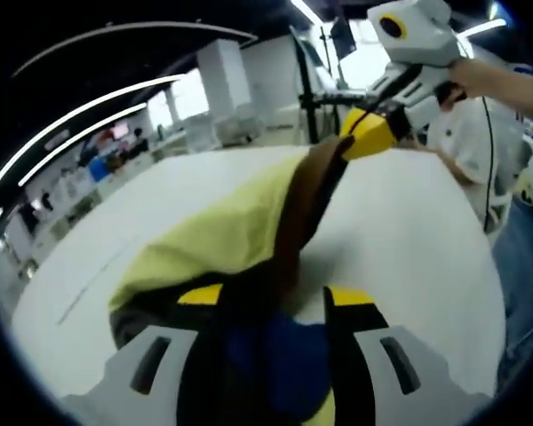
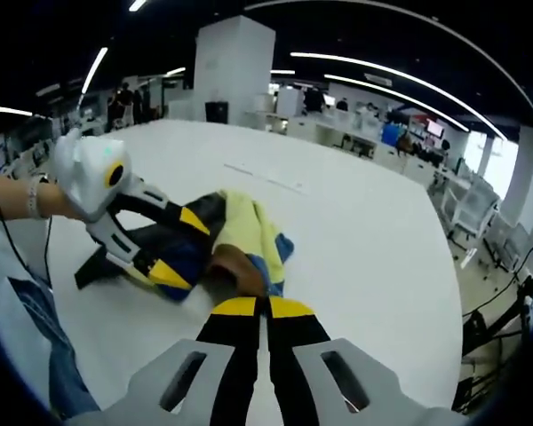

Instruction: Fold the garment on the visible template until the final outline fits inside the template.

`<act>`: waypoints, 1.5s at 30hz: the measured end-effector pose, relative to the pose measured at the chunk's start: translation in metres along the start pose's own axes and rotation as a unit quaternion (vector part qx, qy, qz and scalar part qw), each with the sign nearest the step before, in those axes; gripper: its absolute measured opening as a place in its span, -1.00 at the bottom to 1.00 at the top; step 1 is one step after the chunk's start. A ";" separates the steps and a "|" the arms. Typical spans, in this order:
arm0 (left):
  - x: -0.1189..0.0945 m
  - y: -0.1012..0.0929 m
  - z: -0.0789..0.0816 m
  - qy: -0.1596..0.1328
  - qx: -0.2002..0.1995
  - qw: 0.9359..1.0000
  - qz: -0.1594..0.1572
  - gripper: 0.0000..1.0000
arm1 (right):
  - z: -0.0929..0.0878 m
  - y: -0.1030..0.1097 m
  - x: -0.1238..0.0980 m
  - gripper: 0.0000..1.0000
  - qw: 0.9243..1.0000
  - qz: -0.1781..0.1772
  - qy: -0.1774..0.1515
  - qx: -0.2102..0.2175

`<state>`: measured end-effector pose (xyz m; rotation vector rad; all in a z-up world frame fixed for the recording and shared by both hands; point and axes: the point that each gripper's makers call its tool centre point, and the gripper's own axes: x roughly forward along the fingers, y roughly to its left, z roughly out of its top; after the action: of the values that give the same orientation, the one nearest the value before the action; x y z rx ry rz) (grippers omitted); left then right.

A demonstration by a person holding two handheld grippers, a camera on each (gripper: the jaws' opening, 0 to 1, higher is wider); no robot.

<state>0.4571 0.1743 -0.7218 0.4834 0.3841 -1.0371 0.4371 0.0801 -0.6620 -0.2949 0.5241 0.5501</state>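
I've got the garment [image 2: 240,240] bunched up, yellow, brown and blue. Left gripper [image 2: 173,248] and right gripper [image 2: 265,306] are both clamped on it over the white table [image 2: 355,231].

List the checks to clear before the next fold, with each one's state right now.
1. Left gripper has cloth: ok, its jaws are clamped on the garment.
2. Right gripper has cloth: ok, its jaws are shut on a brown part of the garment.
3. Garment spread flat: not ok, it is bunched in yellow, brown, blue and black folds and lifted between the grippers.
4. Template outline located: cannot tell; only faint lines show on the white table.
5. Garment within the workspace: ok, it lies well inside the table's edges.
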 end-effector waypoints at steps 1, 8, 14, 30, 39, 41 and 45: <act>0.001 -0.001 -0.002 0.003 0.002 1.000 -0.002 -0.24 | 0.000 0.000 0.000 -0.95 1.000 0.000 -0.001 0.001; 0.008 0.002 -0.008 0.013 0.021 1.000 0.006 -0.25 | 0.002 0.000 -0.002 -0.95 1.000 0.000 -0.003 0.004; 0.014 0.005 -0.014 0.021 0.026 0.999 0.010 -0.30 | 0.003 0.000 -0.005 -0.95 1.000 -0.001 -0.007 0.005; 0.016 0.014 -0.018 0.032 0.042 0.998 0.040 -0.55 | 0.005 0.000 -0.011 -0.94 1.000 -0.001 -0.012 0.008; 0.002 0.022 -0.002 0.001 0.031 0.997 0.064 -0.61 | -0.003 -0.002 -0.009 -0.95 1.000 -0.004 -0.004 0.012; 0.000 0.025 -0.002 -0.001 0.028 0.997 0.068 -0.67 | -0.004 -0.002 -0.009 -0.95 1.000 -0.004 -0.003 0.013; -0.001 0.025 -0.007 0.002 0.016 0.998 0.064 -0.82 | -0.006 -0.001 -0.007 -0.95 1.000 -0.002 0.000 0.011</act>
<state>0.4788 0.1891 -0.7221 0.5324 0.3370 -0.9202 0.4303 0.0737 -0.6624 -0.2751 0.5300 0.5394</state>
